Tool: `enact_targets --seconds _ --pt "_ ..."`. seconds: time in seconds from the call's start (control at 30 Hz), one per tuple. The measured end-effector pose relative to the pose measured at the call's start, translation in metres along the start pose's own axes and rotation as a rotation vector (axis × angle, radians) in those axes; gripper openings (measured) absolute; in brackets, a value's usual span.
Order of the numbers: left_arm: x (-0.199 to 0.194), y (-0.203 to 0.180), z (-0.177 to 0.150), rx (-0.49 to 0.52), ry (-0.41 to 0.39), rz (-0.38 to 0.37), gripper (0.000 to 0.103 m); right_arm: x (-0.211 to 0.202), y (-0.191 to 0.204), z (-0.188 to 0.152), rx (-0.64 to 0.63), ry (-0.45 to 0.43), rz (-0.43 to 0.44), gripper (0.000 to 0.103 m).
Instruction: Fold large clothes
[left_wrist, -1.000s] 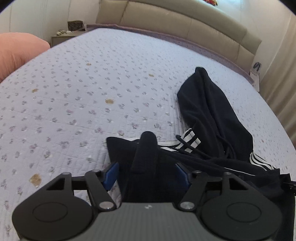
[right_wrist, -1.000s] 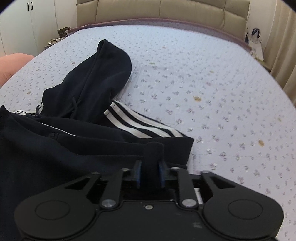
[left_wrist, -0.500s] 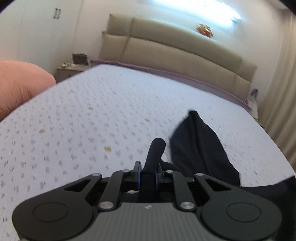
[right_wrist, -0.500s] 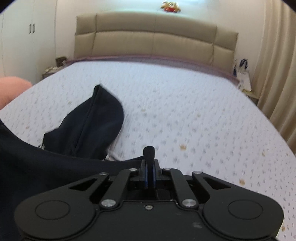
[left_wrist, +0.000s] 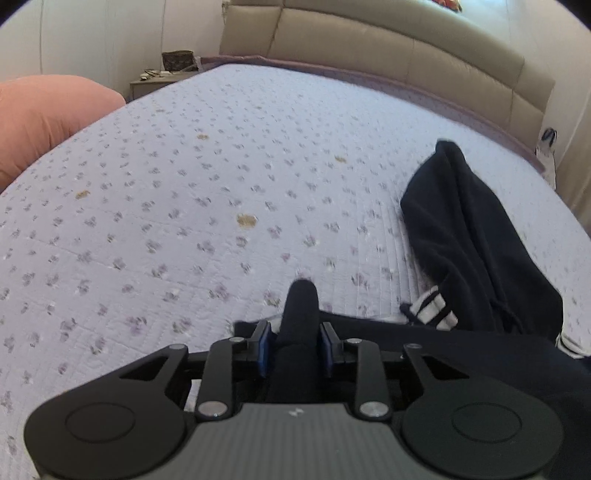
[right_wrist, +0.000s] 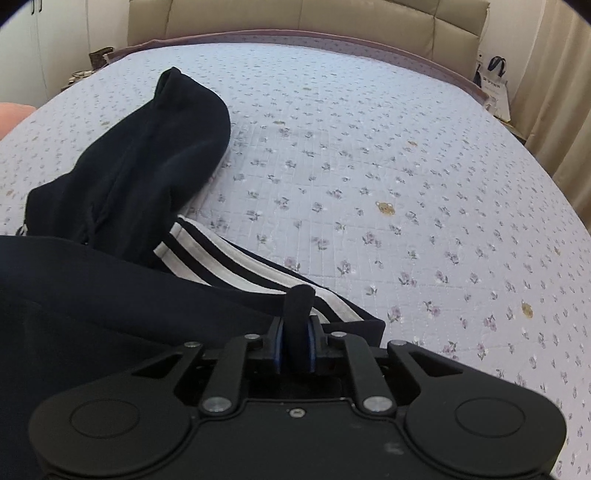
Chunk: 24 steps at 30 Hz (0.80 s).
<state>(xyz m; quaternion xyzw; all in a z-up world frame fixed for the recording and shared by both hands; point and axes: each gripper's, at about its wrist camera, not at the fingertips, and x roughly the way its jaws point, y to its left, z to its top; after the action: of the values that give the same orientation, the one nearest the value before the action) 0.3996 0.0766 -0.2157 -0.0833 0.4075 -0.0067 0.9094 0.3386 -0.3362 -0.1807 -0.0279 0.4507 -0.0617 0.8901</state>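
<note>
Left gripper (left_wrist: 293, 345): jaws opening, a bunched fold of the black hooded jacket (left_wrist: 476, 229) is between the blue pads (left_wrist: 263, 347), and there is a visible gap on both sides, so the grip is letting go. Right gripper (right_wrist: 295, 345): jaws also opening, but a narrow roll of the same fabric still fills the slot and both pads touch it.

Change vs half a second ago: both views then looked across at the headboard with the hem lifted; both grippers have now tipped down toward the bedspread (left_wrist: 184, 206) and the hem lies on it. A second ago the jaws were wider, then pinched, now easing. Reads as a lift-and-lay stroke ending, release under way; fold likely not finished.

Jacket sits on the near part of the bed, body near the grippers, hood (right_wrist: 147, 173) stretching far-left in the right view, white-striped sleeve (right_wrist: 229, 262) just beyond the right gripper.

Writing: none readable. Far-right shopping bag (right_wrist: 493, 79) has print, too small. Three-stripe trim only, no legible logo
</note>
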Motion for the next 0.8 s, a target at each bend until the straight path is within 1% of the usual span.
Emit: enact_targets --seconds 0.03,0.1,0.17,0.27,0.33,0.4,0.47,0.53,0.57,0.63,0.73,0.8 --pt "-0.005 0.000 0.002 0.003 -0.010 0.013 0.031 -0.002 -0.001 0.002 -0.002 0.003 0.003 0.018" --pt "-0.015 0.002 0.008 0.005 -0.048 0.035 0.032 -0.008 -0.003 0.004 -0.004 -0.006 0.007 0.028" --pt "-0.022 0.005 0.012 -0.001 -0.073 0.045 0.033 -0.014 -0.005 0.011 -0.007 -0.014 0.009 0.036" --pt "-0.031 0.007 0.019 -0.009 -0.096 0.039 0.033 -0.022 -0.004 0.022 -0.010 -0.048 0.026 0.038" --pt "-0.037 0.005 0.022 -0.011 -0.103 0.030 0.033 -0.027 0.001 0.034 -0.016 -0.075 0.051 0.047" --pt "-0.044 0.004 0.024 -0.017 -0.106 0.012 0.033 -0.028 0.009 0.051 -0.024 -0.107 0.091 0.063" --pt "-0.049 0.002 0.026 -0.017 -0.104 -0.003 0.035 -0.025 0.021 0.073 -0.053 -0.146 0.123 0.065" --pt "-0.053 0.002 0.027 -0.017 -0.103 -0.015 0.038 -0.017 0.037 0.100 -0.096 -0.187 0.154 0.072" --pt "-0.054 0.002 0.028 -0.021 -0.103 -0.022 0.040 -0.011 0.045 0.112 -0.113 -0.208 0.174 0.081" --pt "-0.054 0.003 0.028 -0.021 -0.098 -0.034 0.040 0.006 0.061 0.139 -0.136 -0.237 0.203 0.082" --pt "-0.050 0.006 0.027 -0.029 -0.088 -0.042 0.041 0.041 0.083 0.176 -0.155 -0.249 0.215 0.082" --pt "-0.047 0.010 0.026 -0.036 -0.078 -0.037 0.042 0.065 0.095 0.200 -0.144 -0.242 0.221 0.082"
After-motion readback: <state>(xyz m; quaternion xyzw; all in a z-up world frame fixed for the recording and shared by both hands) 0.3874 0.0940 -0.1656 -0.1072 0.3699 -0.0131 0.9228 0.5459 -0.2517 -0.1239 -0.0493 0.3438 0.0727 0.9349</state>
